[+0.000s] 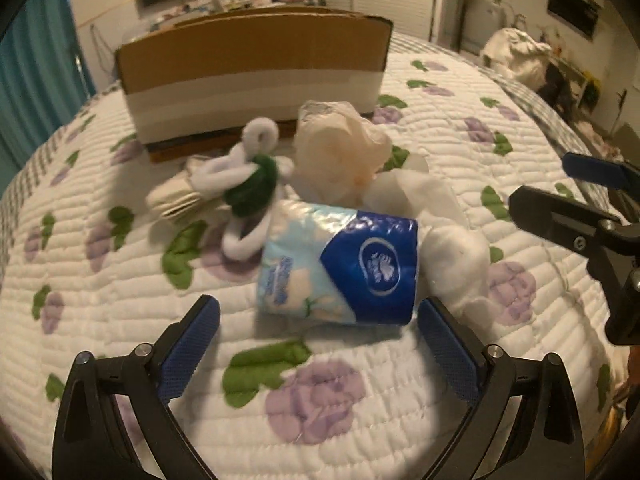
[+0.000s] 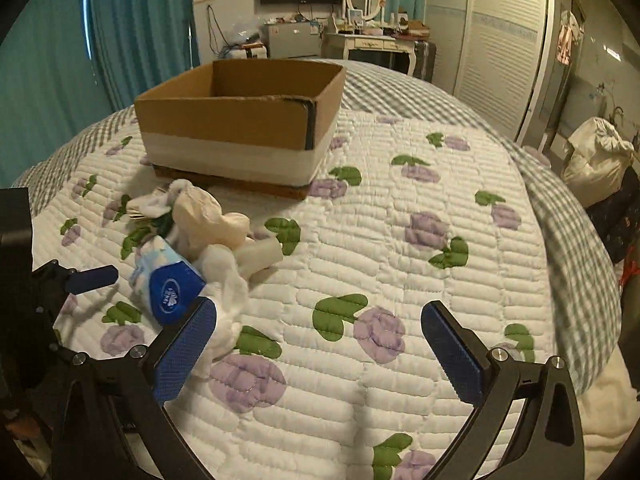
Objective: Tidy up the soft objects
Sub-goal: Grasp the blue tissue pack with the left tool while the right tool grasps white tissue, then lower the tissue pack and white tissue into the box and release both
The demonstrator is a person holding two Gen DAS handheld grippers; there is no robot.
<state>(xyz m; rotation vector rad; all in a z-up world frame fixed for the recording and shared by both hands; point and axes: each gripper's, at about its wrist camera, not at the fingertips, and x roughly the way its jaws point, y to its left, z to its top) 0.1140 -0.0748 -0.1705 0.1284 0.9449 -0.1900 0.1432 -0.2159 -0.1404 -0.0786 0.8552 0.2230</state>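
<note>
On the white quilted bedspread with purple flowers (image 2: 400, 208) the open brown cardboard box (image 2: 244, 128) sits at twelve o'clock, the heap of soft things just before it. The blue-and-white plastic tissue pack (image 1: 340, 268) looks light, squashy and slippery; its long sides seem best to pinch. The left gripper (image 1: 318, 322) hangs low behind it, jaws wide apart, empty. At three o'clock the right gripper (image 2: 318, 326) hovers spread, holding nothing.

Dim, warm-tinted indoor light, soft shadows fell beneath the cardboard box (image 1: 256, 76) and the gripper fingers, strong fisheye bending curved the quilt (image 2: 400, 240) at the edges, black vignette corners, background room was blurred, tissue pack (image 1: 340, 268) slightly soft.
</note>
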